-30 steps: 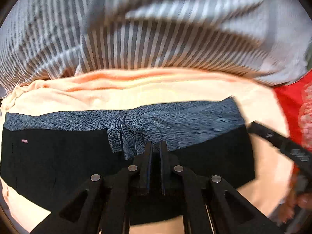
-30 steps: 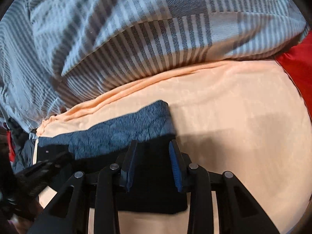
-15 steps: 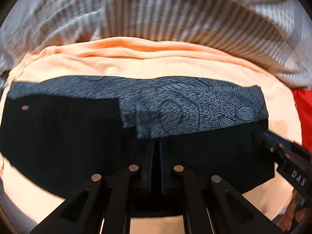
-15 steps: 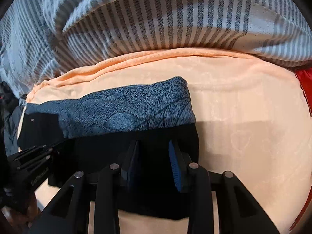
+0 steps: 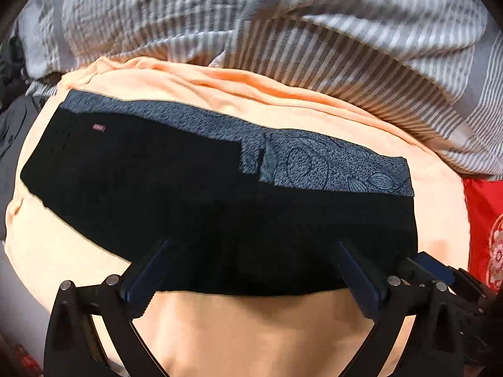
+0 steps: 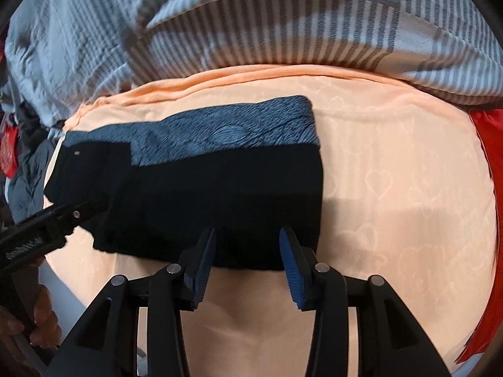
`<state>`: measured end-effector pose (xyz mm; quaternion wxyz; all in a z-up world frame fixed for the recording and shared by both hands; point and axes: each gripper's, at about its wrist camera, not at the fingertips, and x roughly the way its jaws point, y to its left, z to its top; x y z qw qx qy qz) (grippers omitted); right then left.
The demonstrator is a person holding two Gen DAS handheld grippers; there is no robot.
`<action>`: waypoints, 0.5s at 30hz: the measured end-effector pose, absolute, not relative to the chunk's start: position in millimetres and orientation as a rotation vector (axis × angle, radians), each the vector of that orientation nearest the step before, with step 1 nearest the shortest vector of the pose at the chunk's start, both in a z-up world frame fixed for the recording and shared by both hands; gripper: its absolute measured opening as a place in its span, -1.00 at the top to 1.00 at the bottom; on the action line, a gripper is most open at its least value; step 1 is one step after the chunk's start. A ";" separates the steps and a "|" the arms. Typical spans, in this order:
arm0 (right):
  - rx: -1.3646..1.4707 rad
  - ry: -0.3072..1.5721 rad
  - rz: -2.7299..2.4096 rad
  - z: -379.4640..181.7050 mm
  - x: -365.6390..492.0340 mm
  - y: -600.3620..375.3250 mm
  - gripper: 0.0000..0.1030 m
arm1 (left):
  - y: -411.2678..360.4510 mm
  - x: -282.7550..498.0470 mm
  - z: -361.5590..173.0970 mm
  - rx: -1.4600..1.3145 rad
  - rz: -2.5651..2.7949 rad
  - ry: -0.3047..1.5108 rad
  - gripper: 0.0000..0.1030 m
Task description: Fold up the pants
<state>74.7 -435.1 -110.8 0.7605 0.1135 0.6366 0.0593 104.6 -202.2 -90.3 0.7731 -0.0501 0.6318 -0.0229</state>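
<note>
The black pants [image 5: 195, 201] lie folded flat on the peach bed sheet [image 5: 251, 339], with a blue-grey patterned band [image 5: 330, 166] along their far edge. They also show in the right wrist view [image 6: 220, 194]. My left gripper [image 5: 251, 248] is wide open just above the pants' near edge, holding nothing. My right gripper [image 6: 248, 235] is open over the near right edge of the pants, also empty. The left gripper's arm [image 6: 47, 226] shows at the left of the right wrist view.
A grey and white striped duvet [image 5: 314, 25] is heaped behind the sheet. A red cloth [image 5: 484, 220] lies at the right. Dark clothes [image 6: 22, 163] are piled off the bed's left side.
My left gripper has opened wide and let go of the pants, which now lie flat. Both grippers have drawn back toward the near edge.
</note>
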 end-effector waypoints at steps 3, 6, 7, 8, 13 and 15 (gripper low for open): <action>0.238 1.385 0.145 -106.7 69.9 -428.6 0.07 | -188.2 94.4 -87.8 -0.120 -0.040 1.374 -0.98; 0.231 1.388 0.143 -103.9 67.5 -420.0 0.01 | -165.2 86.2 -89.1 -0.166 -0.039 1.400 -0.98; 0.233 1.393 0.142 -102.9 66.5 -416.5 0.00 | -156.0 83.4 -90.4 -0.176 -0.033 1.411 -0.98; 0.235 1.395 0.139 -101.6 65.2 -412.6 -0.04 | -146.6 80.5 -91.7 -0.179 -0.023 1.423 -0.98; 0.226 1.403 0.128 -95.9 61.5 -387.8 -0.28 | -104.4 59.7 -88.4 -0.244 -0.010 1.405 -0.98; 0.223 1.415 0.121 -96.4 62.0 -376.2 -0.37 | -90.7 59.9 -92.6 -0.275 -0.003 1.394 -0.98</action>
